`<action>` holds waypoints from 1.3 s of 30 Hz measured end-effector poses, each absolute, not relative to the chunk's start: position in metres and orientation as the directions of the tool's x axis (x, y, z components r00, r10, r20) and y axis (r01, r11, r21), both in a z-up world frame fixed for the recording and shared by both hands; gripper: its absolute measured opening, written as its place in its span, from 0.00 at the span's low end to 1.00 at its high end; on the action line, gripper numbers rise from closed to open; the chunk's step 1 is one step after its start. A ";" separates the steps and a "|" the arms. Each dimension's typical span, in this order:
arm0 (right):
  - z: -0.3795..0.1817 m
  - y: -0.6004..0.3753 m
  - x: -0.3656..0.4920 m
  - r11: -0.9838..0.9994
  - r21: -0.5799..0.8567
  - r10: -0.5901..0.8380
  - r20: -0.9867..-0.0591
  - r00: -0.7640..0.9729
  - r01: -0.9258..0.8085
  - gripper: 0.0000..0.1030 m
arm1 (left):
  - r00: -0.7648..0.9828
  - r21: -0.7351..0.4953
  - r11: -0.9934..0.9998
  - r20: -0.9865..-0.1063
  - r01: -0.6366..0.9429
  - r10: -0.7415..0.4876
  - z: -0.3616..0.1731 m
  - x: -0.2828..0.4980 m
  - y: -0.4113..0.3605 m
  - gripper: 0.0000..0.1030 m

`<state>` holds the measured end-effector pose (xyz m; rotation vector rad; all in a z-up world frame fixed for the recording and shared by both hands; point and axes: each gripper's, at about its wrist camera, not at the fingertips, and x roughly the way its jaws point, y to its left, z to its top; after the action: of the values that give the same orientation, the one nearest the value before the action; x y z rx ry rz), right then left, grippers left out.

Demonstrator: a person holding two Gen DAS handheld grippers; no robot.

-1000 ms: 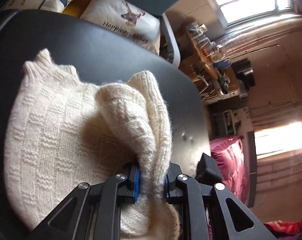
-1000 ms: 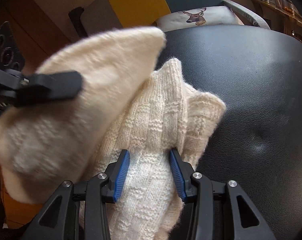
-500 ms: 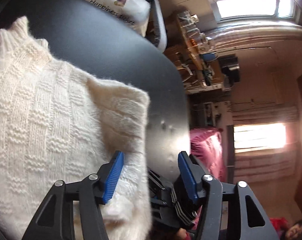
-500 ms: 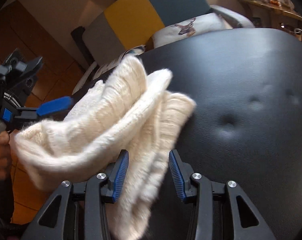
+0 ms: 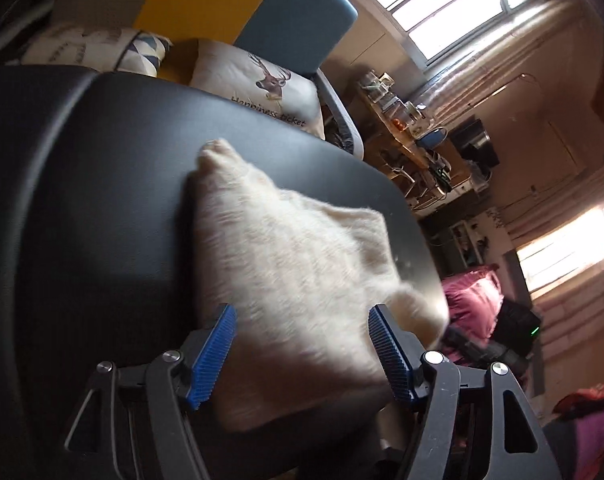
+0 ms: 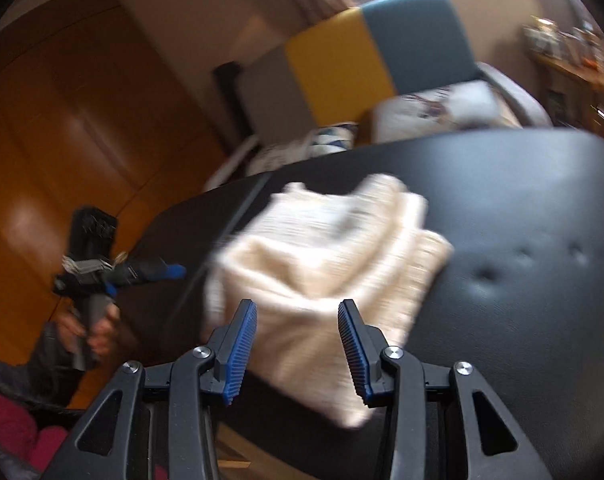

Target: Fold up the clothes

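While the cream knit sweater [image 5: 298, 280] lies folded on the black padded tabletop [image 5: 102, 208], neither claw has it. Both views are motion-blurred, so the knit texture and fold lines are hard to read.

Left claw [image 5: 302, 356]: jaws opening, blue pads [image 5: 214, 356] wide apart. In the left wrist view the sweater shows between the pads but below them, on the tabletop; pads not pressing on it. Released.

Right claw [image 6: 298, 352]: jaws apart, blue pads [image 6: 240, 352] clear of the fabric. The sweater [image 6: 325, 280] shows in the gap between them in the right wrist view, lying on the tabletop [image 6: 521, 280] beyond the tips. No contact that I can see. Released.

Sweater position: a compact bundle with layers stacked, near the tabletop's near edge. In the left wrist view it runs toward the tabletop's right edge; one narrow end points at the far edge. In the right wrist view, tufted dimples [image 6: 487, 274] in the tabletop sit to its right, well apart from it.

The right wrist view also catches the left claw [image 6: 174, 270] off the tabletop's left edge, held in a hand [image 6: 98, 328], apart from the sweater.

Beyond the far edge: yellow-and-blue chair [image 5: 262, 12], deer-print cushion [image 5: 262, 84].
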<state>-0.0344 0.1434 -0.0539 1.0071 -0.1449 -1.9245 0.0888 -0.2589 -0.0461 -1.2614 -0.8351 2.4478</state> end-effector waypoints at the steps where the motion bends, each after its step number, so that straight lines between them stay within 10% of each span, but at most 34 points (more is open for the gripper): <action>1: -0.048 0.135 -0.029 -0.541 0.471 -0.784 -0.582 -0.216 0.697 0.42 | -0.594 -0.574 -0.819 -0.659 0.002 0.461 -0.050 0.099 -0.257 0.68; 24: -0.070 0.046 -0.052 -0.500 0.441 -0.547 -0.828 0.123 0.746 0.43 | -0.562 -0.103 -0.934 -0.774 -0.343 0.292 -0.126 0.117 -0.180 0.66; 27: -0.081 0.036 -0.050 -0.501 0.402 -0.498 -0.858 0.124 0.766 0.14 | -0.566 -0.044 -0.934 -0.785 -0.355 0.252 -0.132 0.113 -0.178 0.49; 33: -0.076 0.080 -0.027 -0.519 0.415 -0.556 -0.828 0.073 0.747 0.10 | -0.564 -0.054 -0.932 -0.783 -0.358 0.262 -0.127 0.113 -0.194 0.18; 39: -0.156 0.118 -0.026 -0.624 0.516 -0.605 -0.794 0.055 0.587 0.10 | -0.542 0.015 -0.882 -0.794 -0.471 0.276 -0.129 0.132 -0.186 0.15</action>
<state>-0.0256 0.1175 -0.1556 1.4517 -0.0196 -1.7122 0.1323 -0.1863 -0.1292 -1.1863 0.3161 2.4152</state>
